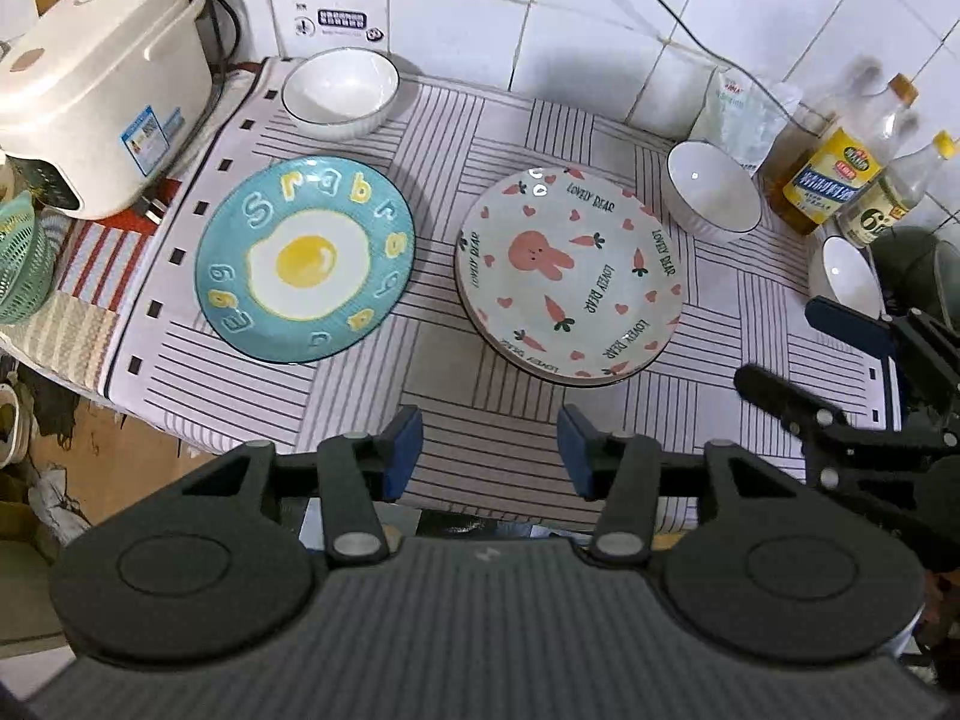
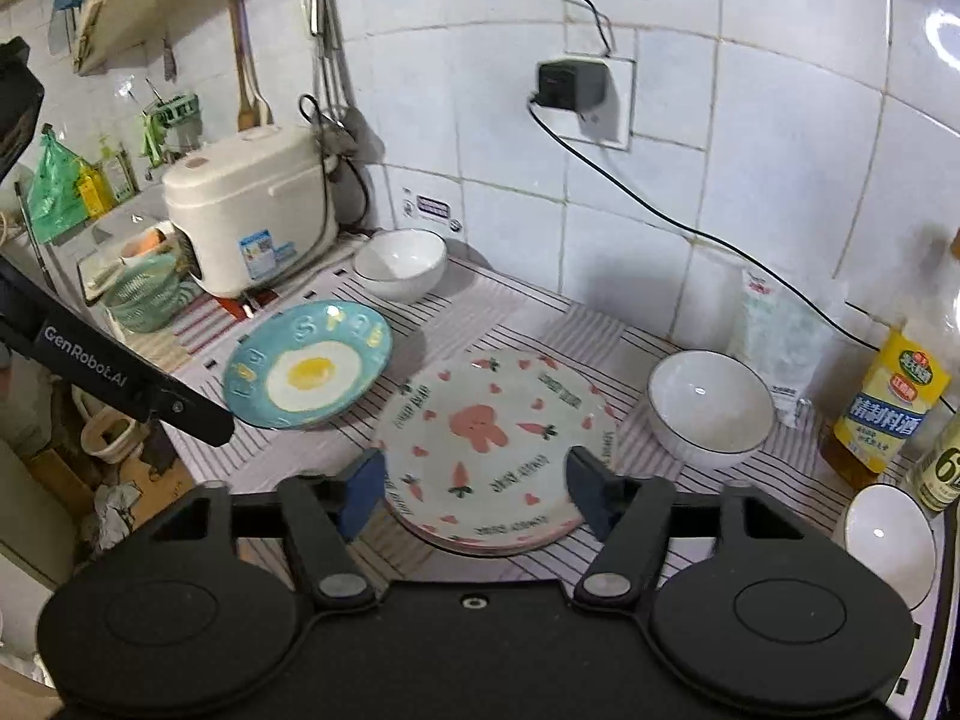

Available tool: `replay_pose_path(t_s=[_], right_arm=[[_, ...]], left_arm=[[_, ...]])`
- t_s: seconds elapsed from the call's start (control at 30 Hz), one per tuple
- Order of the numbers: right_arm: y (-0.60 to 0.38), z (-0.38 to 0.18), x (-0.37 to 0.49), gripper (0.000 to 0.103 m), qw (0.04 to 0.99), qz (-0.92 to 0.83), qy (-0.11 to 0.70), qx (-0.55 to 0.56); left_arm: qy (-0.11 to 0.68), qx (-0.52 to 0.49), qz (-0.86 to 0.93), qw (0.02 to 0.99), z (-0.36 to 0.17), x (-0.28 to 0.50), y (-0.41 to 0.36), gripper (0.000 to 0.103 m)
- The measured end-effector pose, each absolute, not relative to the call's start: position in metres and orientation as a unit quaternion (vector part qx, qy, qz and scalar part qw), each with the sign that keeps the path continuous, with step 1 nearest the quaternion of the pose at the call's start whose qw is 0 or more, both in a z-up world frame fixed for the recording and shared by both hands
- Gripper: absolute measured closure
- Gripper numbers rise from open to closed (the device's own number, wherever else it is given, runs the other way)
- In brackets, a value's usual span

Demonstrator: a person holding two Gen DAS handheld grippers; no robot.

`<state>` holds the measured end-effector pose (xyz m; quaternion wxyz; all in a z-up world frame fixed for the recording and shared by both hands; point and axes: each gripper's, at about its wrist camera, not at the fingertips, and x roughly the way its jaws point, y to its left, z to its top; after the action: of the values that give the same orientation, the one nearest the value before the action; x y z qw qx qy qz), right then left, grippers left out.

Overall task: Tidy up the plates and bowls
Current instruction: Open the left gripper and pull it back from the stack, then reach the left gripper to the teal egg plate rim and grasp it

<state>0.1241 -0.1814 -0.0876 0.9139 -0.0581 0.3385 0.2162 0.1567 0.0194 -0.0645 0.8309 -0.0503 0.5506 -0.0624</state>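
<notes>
Two grippers' fingers spread empty above striped cloth beside white-tiled wall.

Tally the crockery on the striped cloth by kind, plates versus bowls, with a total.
Plates: at least 3: blue egg plate; rabbit plate on a stack of at least one more.
Bowls: 3: by the rice cooker, by the bottles, at the right edge.
Total: at least 6

Home kitchen, tiled wall, rice cooker, hanging utensils
</notes>
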Motion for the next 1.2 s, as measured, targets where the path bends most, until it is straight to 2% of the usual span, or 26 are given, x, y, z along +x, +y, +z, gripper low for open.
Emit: replay_pose_path(t_s=[0.23, 0.4, 0.7, 0.8, 1.1, 1.2], right_arm=[[-0.147, -0.073, 0.107, 0.012, 0.924, 0.216, 0.313, -0.04], [-0.12, -0.069, 0.102, 0.008, 0.927, 0.225, 0.299, -0.024], [-0.068, -0.086, 0.12, 0.008, 0.917, 0.244, 0.313, 0.046], [-0.05, -0.097, 0.131, 0.008, 0.916, 0.23, 0.322, 0.068], [-0.017, -0.154, 0.163, 0.008, 0.928, 0.183, 0.314, 0.089], [-0.016, -0.176, 0.175, 0.008, 0.923, 0.172, 0.316, 0.137]], left_arm=[[0.542, -0.035, -0.076, 0.836, -0.052, 0.147, 0.056, 0.047], [0.54, -0.017, -0.085, 0.837, -0.05, 0.147, 0.085, 0.032], [0.521, 0.015, -0.096, 0.848, -0.07, 0.172, 0.149, 0.008], [0.509, 0.037, -0.075, 0.857, -0.094, 0.191, 0.167, 0.008], [0.489, 0.012, -0.071, 0.869, -0.154, 0.227, 0.214, 0.008], [0.496, -0.003, -0.075, 0.865, -0.172, 0.238, 0.225, 0.008]])
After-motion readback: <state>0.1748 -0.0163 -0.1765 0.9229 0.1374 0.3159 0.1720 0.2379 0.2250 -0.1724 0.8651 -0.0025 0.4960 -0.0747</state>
